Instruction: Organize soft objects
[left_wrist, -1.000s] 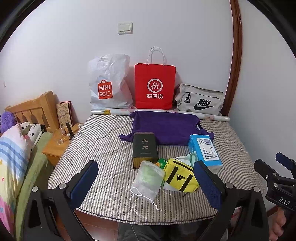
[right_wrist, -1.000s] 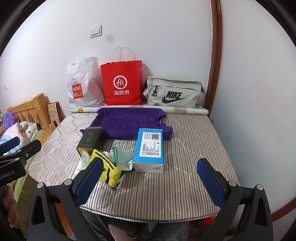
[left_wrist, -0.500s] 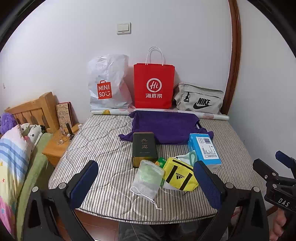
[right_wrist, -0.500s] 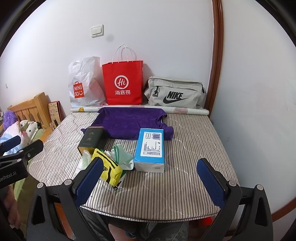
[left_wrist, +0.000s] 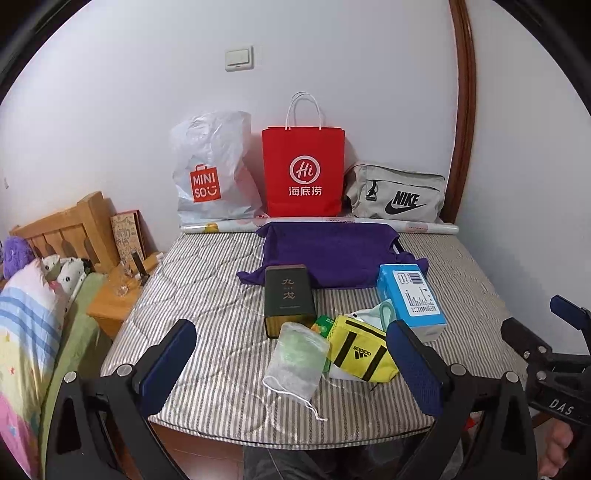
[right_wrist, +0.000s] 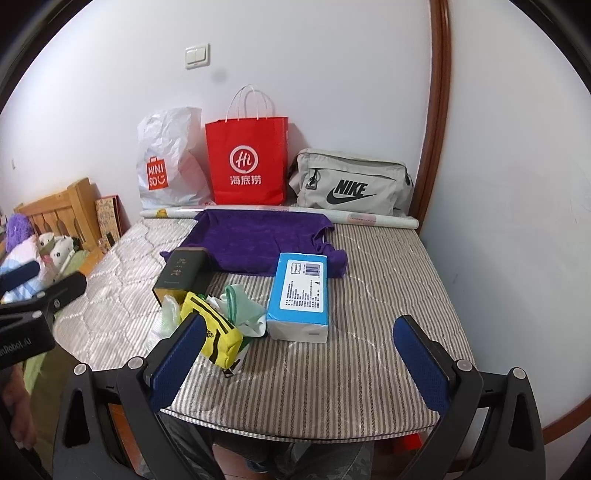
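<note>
A purple cloth (left_wrist: 332, 254) (right_wrist: 258, 240) lies spread on the striped mattress (left_wrist: 207, 295) (right_wrist: 369, 314). In front of it lie a mesh drawstring pouch (left_wrist: 297, 363), a yellow Adidas pouch (left_wrist: 360, 352) (right_wrist: 212, 328), pale green and white fabric (right_wrist: 243, 306), a dark box (left_wrist: 290, 299) (right_wrist: 183, 275) and a blue box (left_wrist: 412, 301) (right_wrist: 301, 291). My left gripper (left_wrist: 291, 365) is open and empty, held over the near edge around the pouches. My right gripper (right_wrist: 303, 358) is open and empty near the front edge, right of the yellow pouch.
A white Miniso bag (left_wrist: 210, 173), a red paper bag (left_wrist: 303, 173) and a grey Nike bag (left_wrist: 397, 195) stand against the back wall behind a paper roll (right_wrist: 369, 219). A wooden nightstand (left_wrist: 110, 302) and a bed with plush toys (left_wrist: 62, 269) are left.
Both grippers have shifted only slightly, and the view has drifted a little. Nothing on the mattress has moved.
</note>
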